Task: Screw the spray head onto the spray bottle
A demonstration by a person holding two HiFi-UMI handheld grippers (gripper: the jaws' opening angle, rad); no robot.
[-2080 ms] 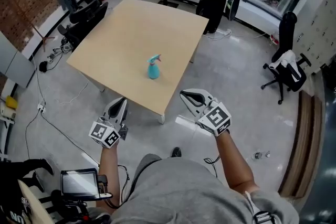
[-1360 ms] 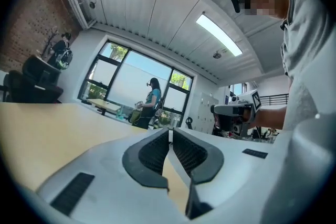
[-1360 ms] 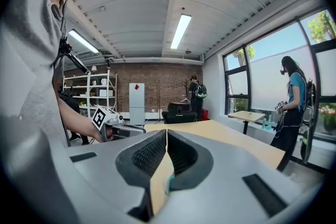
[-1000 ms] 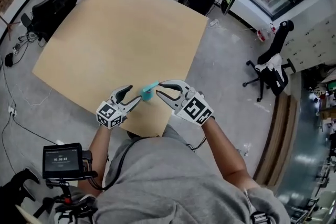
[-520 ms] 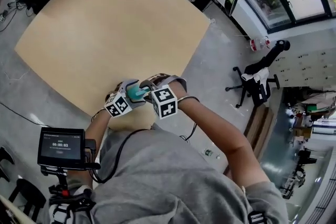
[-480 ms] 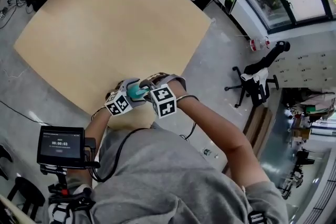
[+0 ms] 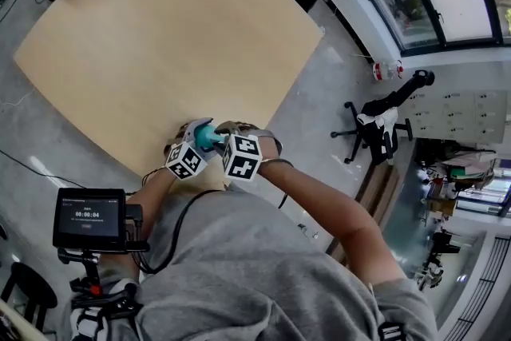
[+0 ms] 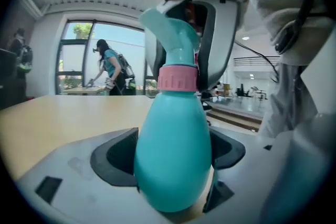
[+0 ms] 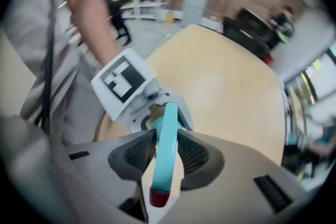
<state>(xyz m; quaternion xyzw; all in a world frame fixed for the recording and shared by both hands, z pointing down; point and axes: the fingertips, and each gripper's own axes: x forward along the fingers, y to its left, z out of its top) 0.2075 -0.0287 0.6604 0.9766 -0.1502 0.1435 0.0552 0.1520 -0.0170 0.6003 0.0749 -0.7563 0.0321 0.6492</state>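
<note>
- The head view is bright with even daylight from the tall dark-framed windows [image 7: 447,4] at two o'clock. It falls flat across the pale square wooden table [image 7: 160,36], and straight lines bow near the frame's edges.
- The left gripper view is a round fisheye with black corners. The glazed window wall [image 8: 79,60] at nine o'clock glows pale, the teal plastic spray bottle [image 8: 173,155] is sharp with a soft sheen, and three o'clock is smeared.
- The right gripper view is heavily blurred round its rim, worst at three o'clock. The teal plastic spray head [image 9: 167,144] at centre stays fairly crisp.
</note>
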